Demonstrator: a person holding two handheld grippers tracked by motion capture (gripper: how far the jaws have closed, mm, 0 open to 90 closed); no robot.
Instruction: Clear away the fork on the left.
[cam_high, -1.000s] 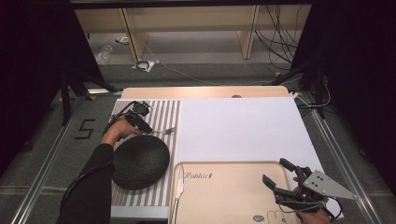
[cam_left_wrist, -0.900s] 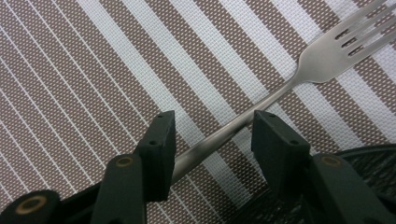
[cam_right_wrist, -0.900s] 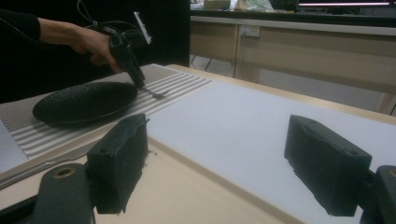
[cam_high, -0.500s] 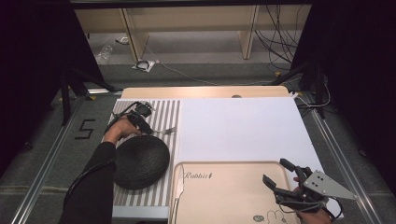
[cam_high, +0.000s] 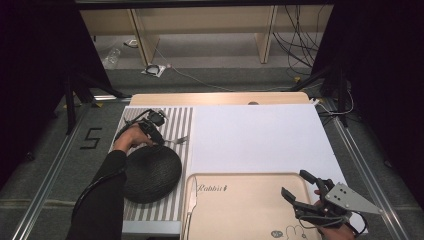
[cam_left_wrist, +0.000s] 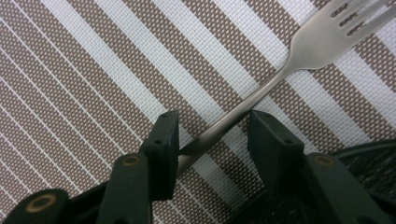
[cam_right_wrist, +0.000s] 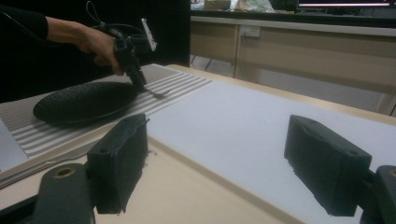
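Steel fork (cam_left_wrist: 261, 93) is lying on the striped mat (cam_left_wrist: 93, 70) beside the dark plate (cam_high: 150, 172), its handle passing between the half-open jaws of the left gripper (cam_left_wrist: 212, 135), which have just been closing. To grip well, they should be squeezing squarely across the handle. The right gripper (cam_high: 304, 194) is hovering wide open and empty over the tray (cam_high: 240, 210).

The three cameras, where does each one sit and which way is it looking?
High view: above the person's side, looking forward and down at the table; both forearms, left gripper, right gripper.
Left gripper view: on that gripper, looking down at the fork on the striped mat, handle between its jaws.
Right gripper view: low over the tray, looking across.
Shared: the dark plate, fork and mat.
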